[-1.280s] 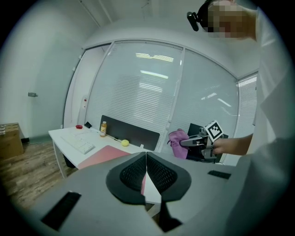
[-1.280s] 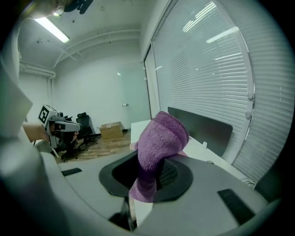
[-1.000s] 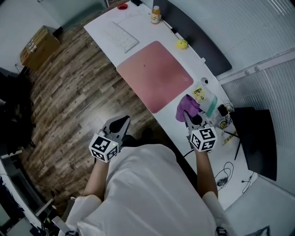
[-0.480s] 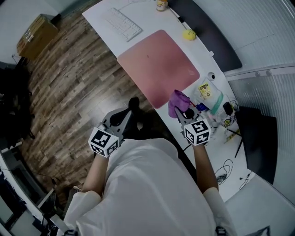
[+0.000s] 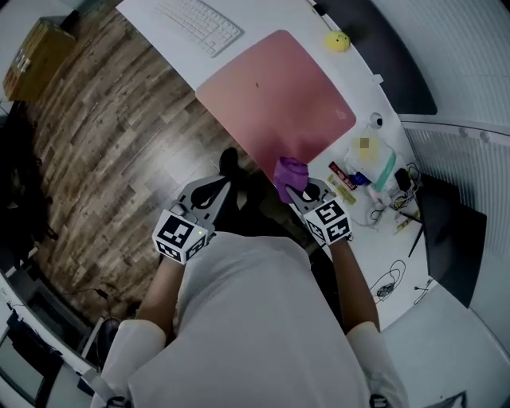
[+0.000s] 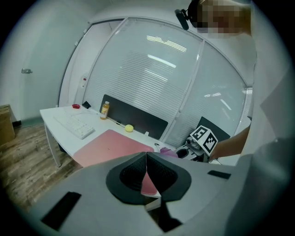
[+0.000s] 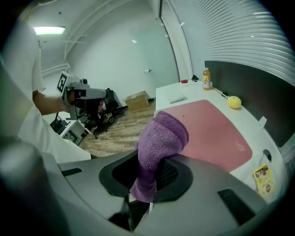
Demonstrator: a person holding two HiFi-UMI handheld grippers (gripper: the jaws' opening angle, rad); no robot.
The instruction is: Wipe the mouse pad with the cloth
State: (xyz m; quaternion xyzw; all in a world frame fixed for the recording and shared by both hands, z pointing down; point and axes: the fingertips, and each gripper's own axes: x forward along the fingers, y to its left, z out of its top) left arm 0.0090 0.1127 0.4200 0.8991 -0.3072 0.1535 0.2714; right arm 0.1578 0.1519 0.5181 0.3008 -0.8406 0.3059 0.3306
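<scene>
A large pink mouse pad (image 5: 277,102) lies on the white desk (image 5: 155,32); it also shows as the pink mouse pad (image 7: 214,131) in the right gripper view and the pink mouse pad (image 6: 110,145) in the left gripper view. My right gripper (image 5: 293,190) is shut on a bunched purple cloth (image 5: 290,175), held just off the pad's near corner. The purple cloth (image 7: 159,147) stands up between the jaws. My left gripper (image 5: 209,194) hangs over the floor, left of the desk, jaws shut with nothing in them.
A white keyboard (image 5: 199,24) lies at the desk's far end. A yellow ball (image 5: 339,41) sits beside the pad, near a dark panel (image 5: 382,48). Packets, cables and small items (image 5: 362,171) crowd the desk to the right. Wooden floor (image 5: 103,151) lies to the left.
My right gripper has carried the purple cloth left, from the cluttered desk area to the pad's near corner. The head view has shifted; the left gripper stays about where it was.
</scene>
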